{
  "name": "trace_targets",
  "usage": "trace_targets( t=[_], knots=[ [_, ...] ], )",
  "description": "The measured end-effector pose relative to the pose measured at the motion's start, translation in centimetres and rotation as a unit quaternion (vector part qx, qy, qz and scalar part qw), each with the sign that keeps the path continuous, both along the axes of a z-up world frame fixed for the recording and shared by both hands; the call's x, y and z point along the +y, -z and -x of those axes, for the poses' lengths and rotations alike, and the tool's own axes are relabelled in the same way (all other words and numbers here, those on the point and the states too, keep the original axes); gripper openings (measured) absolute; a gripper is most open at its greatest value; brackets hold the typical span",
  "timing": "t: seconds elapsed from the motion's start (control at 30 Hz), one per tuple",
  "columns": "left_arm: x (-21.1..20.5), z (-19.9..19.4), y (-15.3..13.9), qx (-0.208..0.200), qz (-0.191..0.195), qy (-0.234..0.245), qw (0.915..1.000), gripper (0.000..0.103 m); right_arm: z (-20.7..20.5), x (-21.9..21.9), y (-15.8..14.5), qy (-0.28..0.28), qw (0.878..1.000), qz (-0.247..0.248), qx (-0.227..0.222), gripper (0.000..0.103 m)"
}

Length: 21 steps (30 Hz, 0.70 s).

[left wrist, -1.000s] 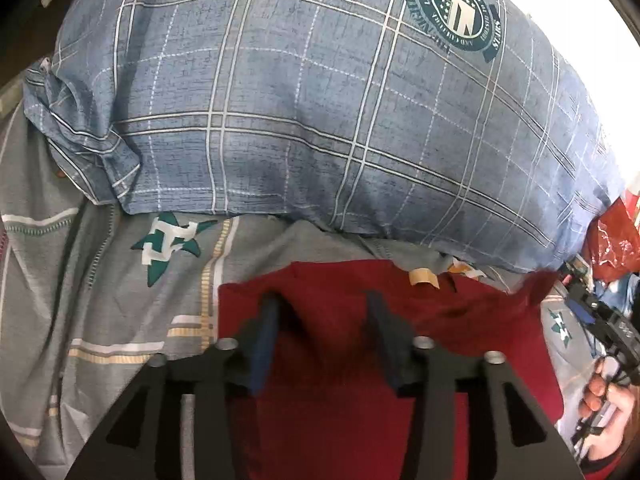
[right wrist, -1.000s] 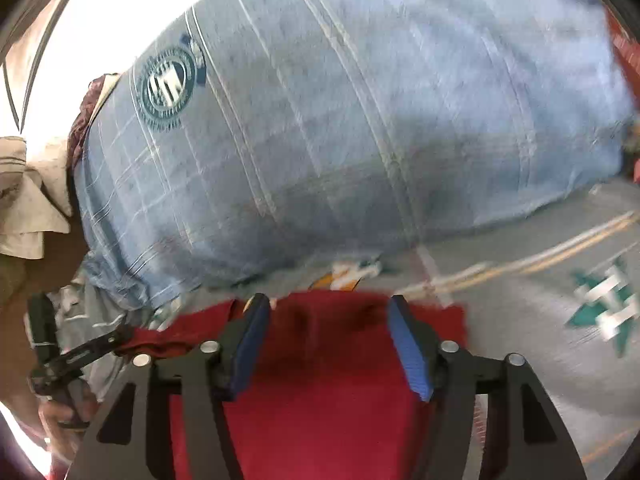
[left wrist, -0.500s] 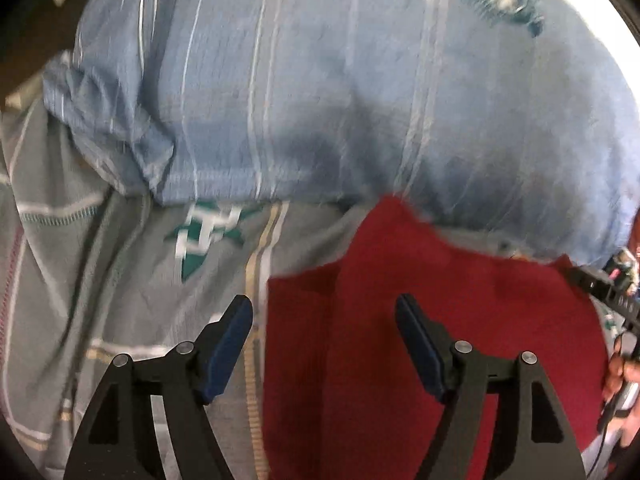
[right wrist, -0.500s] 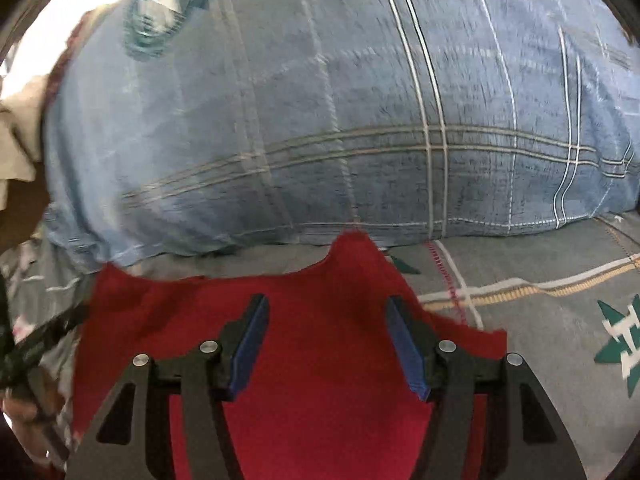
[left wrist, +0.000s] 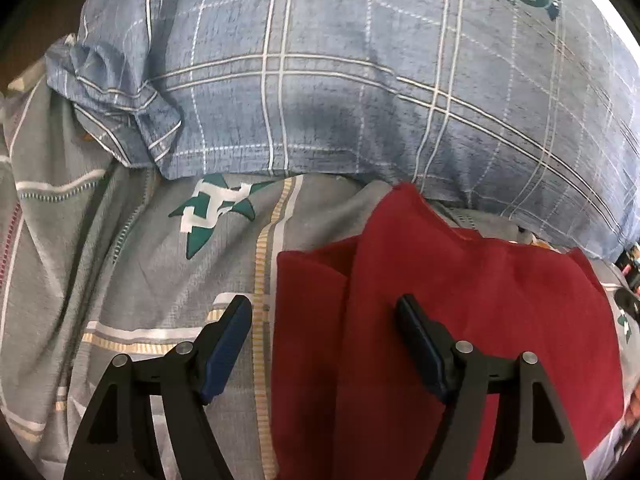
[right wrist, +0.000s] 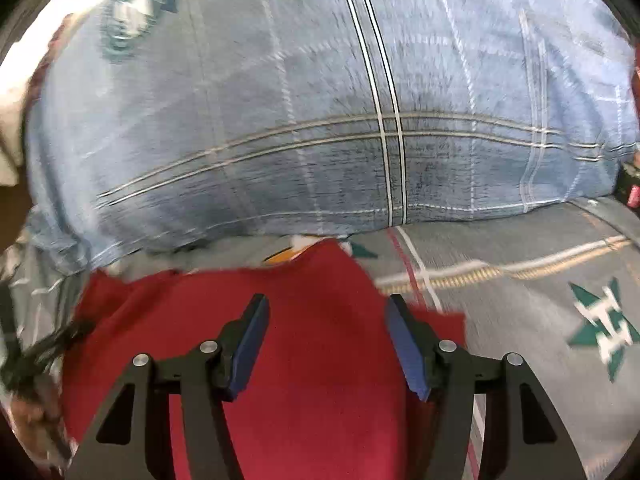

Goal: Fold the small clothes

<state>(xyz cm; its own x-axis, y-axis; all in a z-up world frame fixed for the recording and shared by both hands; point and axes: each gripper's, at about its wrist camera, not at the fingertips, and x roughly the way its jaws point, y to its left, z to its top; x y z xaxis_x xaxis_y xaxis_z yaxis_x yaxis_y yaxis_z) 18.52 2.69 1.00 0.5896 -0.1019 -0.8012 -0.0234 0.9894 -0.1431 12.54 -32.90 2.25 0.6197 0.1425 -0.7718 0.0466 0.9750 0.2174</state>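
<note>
A dark red garment (left wrist: 460, 320) lies folded on the grey patterned bedsheet (left wrist: 152, 264), with one layer lying over another along its left side. My left gripper (left wrist: 324, 312) is open and empty, straddling the garment's left edge. In the right wrist view the same red garment (right wrist: 320, 344) lies under my right gripper (right wrist: 324, 308), which is open and empty above the cloth's far right part. The garment's far corner points toward the pillow.
A large blue plaid pillow (left wrist: 360, 80) with a round green emblem fills the far side, also in the right wrist view (right wrist: 320, 120). The other hand and gripper show blurred at the left edge (right wrist: 36, 364). Green star prints mark the sheet (right wrist: 604, 328).
My left gripper was shut on the red cloth one second ago and has opened, letting it go. Both grippers have drawn back from the garment, which now lies flat.
</note>
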Motion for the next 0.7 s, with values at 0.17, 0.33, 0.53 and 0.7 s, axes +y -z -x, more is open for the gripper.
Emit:
trace_targets(
  t=[0.17,0.33,0.53,0.7],
  knots=[
    [0.0,1.4,-0.6,-0.001,0.000,-0.001,1.0000,0.074,2.4,0.9,0.9,-0.023,0.999,0.002,0.034,0.062],
    [-0.1,2.5,-1.9,-0.014,-0.007,0.008,0.9999,0.074,2.6,2.3,1.6,-0.024,0.998,0.042,0.048,0.062],
    [0.2,4.9,-3.7,-0.030,-0.010,0.016,0.9994,0.074,3.3,6.2,-1.7,-0.064,0.998,-0.004,0.016,0.064],
    [0.5,7.5,-4.7,-0.025,-0.014,0.021,0.9994,0.074,2.2,11.9,-1.9,-0.121,0.992,-0.022,0.011,0.061]
  ],
)
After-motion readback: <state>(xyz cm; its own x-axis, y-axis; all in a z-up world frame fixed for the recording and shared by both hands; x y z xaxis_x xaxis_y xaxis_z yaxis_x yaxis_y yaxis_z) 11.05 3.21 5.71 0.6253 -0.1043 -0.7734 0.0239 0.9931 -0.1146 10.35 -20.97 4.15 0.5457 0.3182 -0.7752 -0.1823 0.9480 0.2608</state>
